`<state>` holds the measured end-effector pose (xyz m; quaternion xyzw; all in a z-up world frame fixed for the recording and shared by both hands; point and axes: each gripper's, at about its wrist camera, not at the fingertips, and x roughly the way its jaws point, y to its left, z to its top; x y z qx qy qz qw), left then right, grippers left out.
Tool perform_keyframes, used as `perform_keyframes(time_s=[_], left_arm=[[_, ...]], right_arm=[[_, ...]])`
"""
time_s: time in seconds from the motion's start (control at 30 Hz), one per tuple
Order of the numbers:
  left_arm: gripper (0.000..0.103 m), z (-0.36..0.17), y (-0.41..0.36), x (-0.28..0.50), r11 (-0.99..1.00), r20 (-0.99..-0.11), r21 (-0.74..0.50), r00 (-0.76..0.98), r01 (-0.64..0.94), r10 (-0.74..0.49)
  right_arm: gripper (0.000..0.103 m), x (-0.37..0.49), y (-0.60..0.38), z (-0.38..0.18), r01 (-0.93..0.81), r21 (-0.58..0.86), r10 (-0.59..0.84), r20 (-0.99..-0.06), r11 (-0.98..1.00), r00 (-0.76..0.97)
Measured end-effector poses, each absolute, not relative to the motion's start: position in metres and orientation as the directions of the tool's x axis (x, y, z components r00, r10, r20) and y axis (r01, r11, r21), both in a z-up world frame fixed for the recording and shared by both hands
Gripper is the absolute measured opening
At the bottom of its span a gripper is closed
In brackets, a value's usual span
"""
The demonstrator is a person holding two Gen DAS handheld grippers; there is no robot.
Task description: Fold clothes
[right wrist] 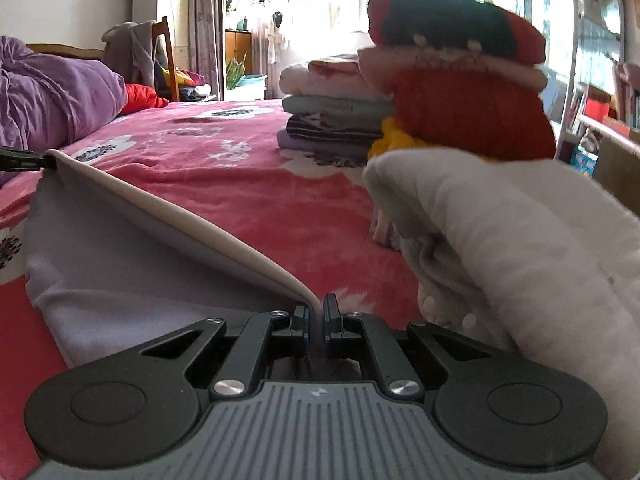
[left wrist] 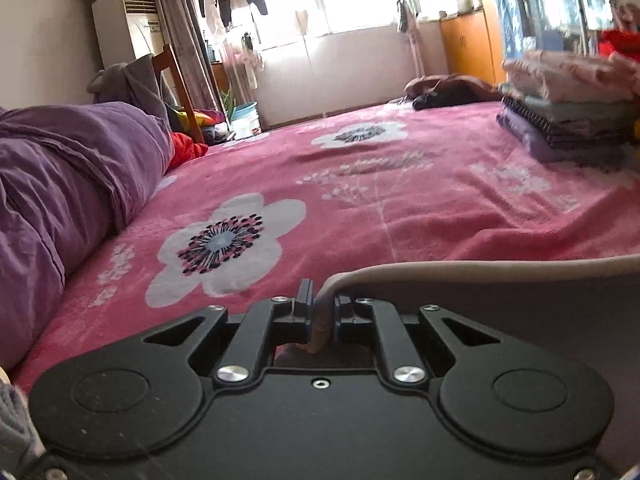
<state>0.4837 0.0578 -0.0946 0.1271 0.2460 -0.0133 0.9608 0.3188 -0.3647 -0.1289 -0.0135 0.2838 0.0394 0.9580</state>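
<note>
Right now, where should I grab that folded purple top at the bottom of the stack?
Take the purple top by its rounded fold edge facing the open blanket, coming in low from that side. Three garments lie on it, so a top-down pinch is blocked.

folded stack (left wrist: 568, 120): blurred | white cloth (right wrist: 520, 240): cut off (right edge)

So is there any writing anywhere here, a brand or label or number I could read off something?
None can be read.
Air conditioner: a small dark label on its front, too blurred to read.
Left tool's finger, seen from the right wrist view: tiny pale lettering, too small to read.
Right tool: a small mark on its grey body, not legible.
Boxes on the shelf: colours only, no legible text.
</note>
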Motion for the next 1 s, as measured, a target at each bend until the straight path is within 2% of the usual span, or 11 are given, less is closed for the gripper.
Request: perform_keyframes(time_s=[0.23,0.33,0.4,0.43,0.5,0.67,0.77,0.83,0.9,1.0], left_arm=[[0.008,-0.105,0.038,0.51,0.945,-0.522,0.313,0.848,0.093,0.09],[0.027,-0.11,0.031,0.519,0.922,-0.523,0.381,0.839,0.076,0.147],[0.065,-0.109,0.036,0.518,0.927,-0.51,0.373,0.842,0.033,0.175],[0.065,-0.107,0.042,0.516,0.938,-0.505,0.347,0.845,0.012,0.176],[0.065,-0.102,0.054,0.512,0.956,-0.496,0.294,0.85,-0.028,0.178],[0.06,-0.081,0.106,0.489,0.986,-0.461,0.047,0.872,-0.161,0.164],[0.058,-0.083,0.13,0.483,0.984,-0.489,-0.08,0.867,-0.158,0.099],[0.057,-0.09,0.13,0.486,0.986,-0.512,-0.11,0.857,-0.127,0.053],[0.055,-0.097,0.13,0.489,0.986,-0.534,-0.139,0.845,-0.096,0.007],[0.053,-0.107,0.125,0.494,0.984,-0.561,-0.169,0.826,-0.055,-0.05]], right_arm=[[0.006,0.325,-0.367,-0.136,-0.068,0.023,0.07,-0.549,0.997,0.833],[0.009,0.326,-0.364,-0.135,-0.06,-0.001,0.049,-0.544,0.998,0.838],[0.022,0.325,-0.361,-0.134,-0.032,-0.038,0.007,-0.537,0.999,0.844],[0.033,0.324,-0.359,-0.133,-0.014,-0.057,-0.018,-0.531,0.998,0.847],[0.039,0.319,-0.356,-0.128,0.012,-0.09,-0.056,-0.507,0.996,0.86],[0.04,0.297,-0.337,-0.11,0.072,-0.216,-0.155,-0.4,0.974,0.903],[0.04,0.287,-0.322,-0.101,0.108,-0.292,-0.204,-0.326,0.95,0.923],[0.04,0.283,-0.314,-0.096,0.101,-0.31,-0.197,-0.297,0.945,0.934],[0.04,0.282,-0.306,-0.095,0.061,-0.309,-0.157,-0.298,0.949,0.942],[0.04,0.291,-0.3,-0.105,-0.05,-0.257,-0.056,-0.39,0.965,0.919]])
